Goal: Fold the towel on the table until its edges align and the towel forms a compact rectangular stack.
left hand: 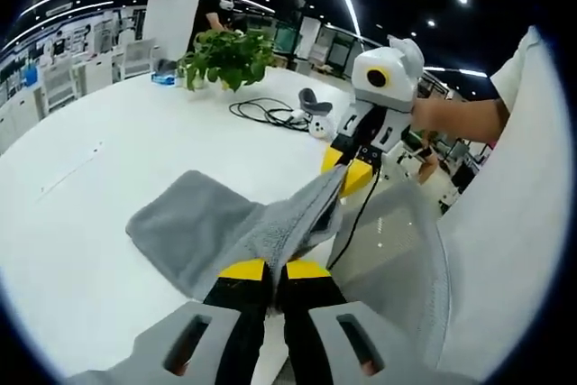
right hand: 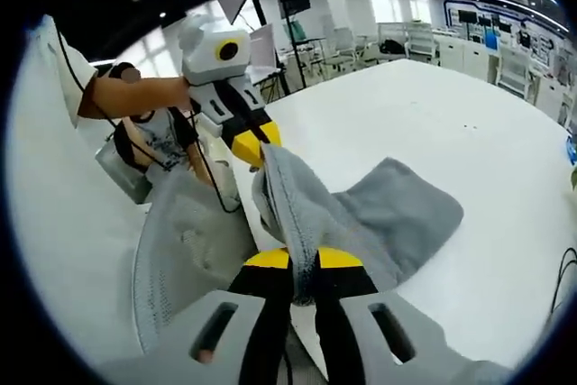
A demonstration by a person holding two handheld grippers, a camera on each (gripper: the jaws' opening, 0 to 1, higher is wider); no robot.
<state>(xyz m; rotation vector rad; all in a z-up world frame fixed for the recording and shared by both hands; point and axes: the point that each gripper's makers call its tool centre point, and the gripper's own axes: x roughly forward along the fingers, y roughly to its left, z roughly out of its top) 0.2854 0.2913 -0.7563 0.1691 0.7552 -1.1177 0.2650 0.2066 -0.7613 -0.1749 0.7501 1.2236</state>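
A grey towel (left hand: pixel 194 227) lies partly on the white table (left hand: pixel 81 178), its near edge lifted and stretched between both grippers. My left gripper (left hand: pixel 275 268) is shut on one corner of that edge. The right gripper (left hand: pixel 347 161), coming in from the right, pinches the other corner in its yellow jaws. In the right gripper view the right gripper (right hand: pixel 302 259) is shut on the towel (right hand: pixel 397 209), and the left gripper (right hand: pixel 257 146) holds the far corner. The rest of the towel sags onto the table (right hand: pixel 469 123).
A potted green plant (left hand: pixel 225 56) and a black cable (left hand: pixel 261 113) with a small white device (left hand: pixel 317 119) lie at the table's far side. A person stands behind the plant. A person's arm (left hand: pixel 460 119) and white clothing sit close at the table's edge.
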